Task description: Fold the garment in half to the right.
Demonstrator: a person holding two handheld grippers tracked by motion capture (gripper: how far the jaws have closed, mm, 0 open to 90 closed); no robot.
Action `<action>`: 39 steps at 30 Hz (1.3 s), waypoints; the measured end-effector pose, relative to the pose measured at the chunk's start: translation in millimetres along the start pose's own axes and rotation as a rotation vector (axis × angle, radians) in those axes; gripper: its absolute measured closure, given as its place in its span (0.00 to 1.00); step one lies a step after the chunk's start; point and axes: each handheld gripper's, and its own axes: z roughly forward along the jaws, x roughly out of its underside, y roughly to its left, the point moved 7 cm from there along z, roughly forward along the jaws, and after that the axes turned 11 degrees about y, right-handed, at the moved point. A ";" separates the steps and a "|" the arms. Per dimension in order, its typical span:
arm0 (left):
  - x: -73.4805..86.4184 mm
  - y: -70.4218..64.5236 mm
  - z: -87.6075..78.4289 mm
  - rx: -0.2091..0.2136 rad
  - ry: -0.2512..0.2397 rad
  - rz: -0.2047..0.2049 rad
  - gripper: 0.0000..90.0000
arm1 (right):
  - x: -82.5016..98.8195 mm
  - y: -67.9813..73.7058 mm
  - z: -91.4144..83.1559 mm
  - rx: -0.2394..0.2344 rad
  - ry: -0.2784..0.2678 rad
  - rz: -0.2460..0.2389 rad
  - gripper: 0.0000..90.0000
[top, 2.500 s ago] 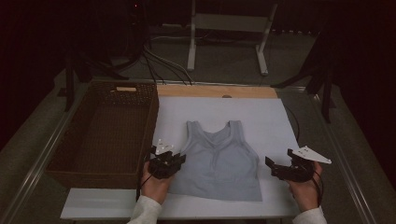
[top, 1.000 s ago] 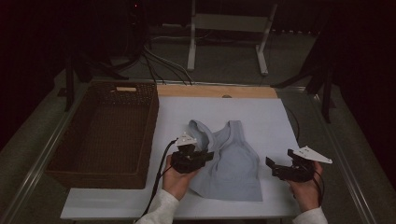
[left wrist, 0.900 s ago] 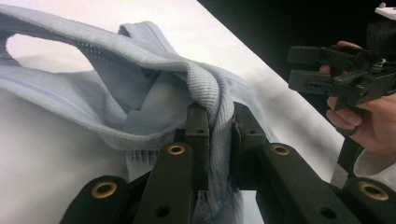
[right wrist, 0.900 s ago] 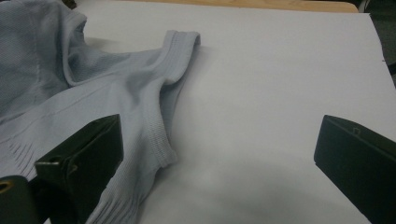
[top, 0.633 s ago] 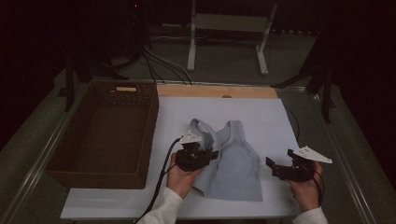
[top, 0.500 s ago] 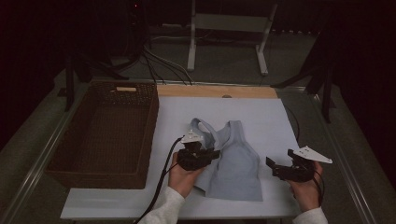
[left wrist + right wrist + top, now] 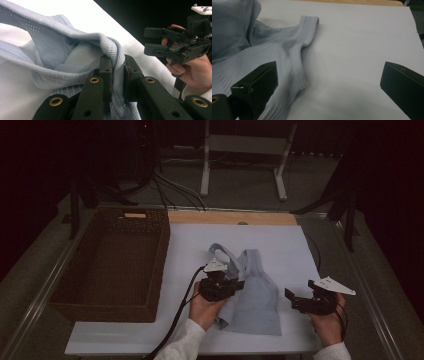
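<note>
High view: we see the pale blue tank top [image 7: 250, 295] at lower centre of the frame, lying on the white worktop [image 7: 280, 240]. Its left side is folded over toward the middle. Our left claw [image 7: 237, 284] sits over that folded edge, clamped on the fabric. Our right claw [image 7: 291, 299] hovers at lower right, just beside the garment's right hem, jaws apart. A brown wicker basket [image 7: 65, 292] occupies the left of the frame, apart from the garment.

Left gripper view: we see the left claw [image 7: 117, 72] at lower centre, jaws together on a bunched ribbed edge of the tank top [image 7: 62, 55]. The right claw [image 7: 152, 40] shows at upper right, jaws apart.

Right gripper view: the right claw [image 7: 328, 82] stands wide open above bare worktop [image 7: 362, 37]; the tank top [image 7: 277, 52] fills the upper left, a shoulder strap reaching toward upper centre.
</note>
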 end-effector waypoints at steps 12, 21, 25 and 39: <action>-4.4 -8.8 21.1 0.010 0.024 0.014 0.90 | 0.0 -0.8 -0.3 0.001 -0.001 0.001 0.02; -5.6 -13.7 35.9 0.001 0.049 0.035 0.89 | 0.1 -1.0 -0.4 0.001 -0.001 0.001 0.02; -5.3 -13.1 39.6 0.005 0.055 0.028 0.89 | 0.1 -1.4 -0.6 0.001 -0.002 0.002 0.02; -5.8 -16.5 53.8 0.016 0.080 0.032 0.89 | 0.2 -1.0 -0.2 0.000 -0.001 0.000 0.02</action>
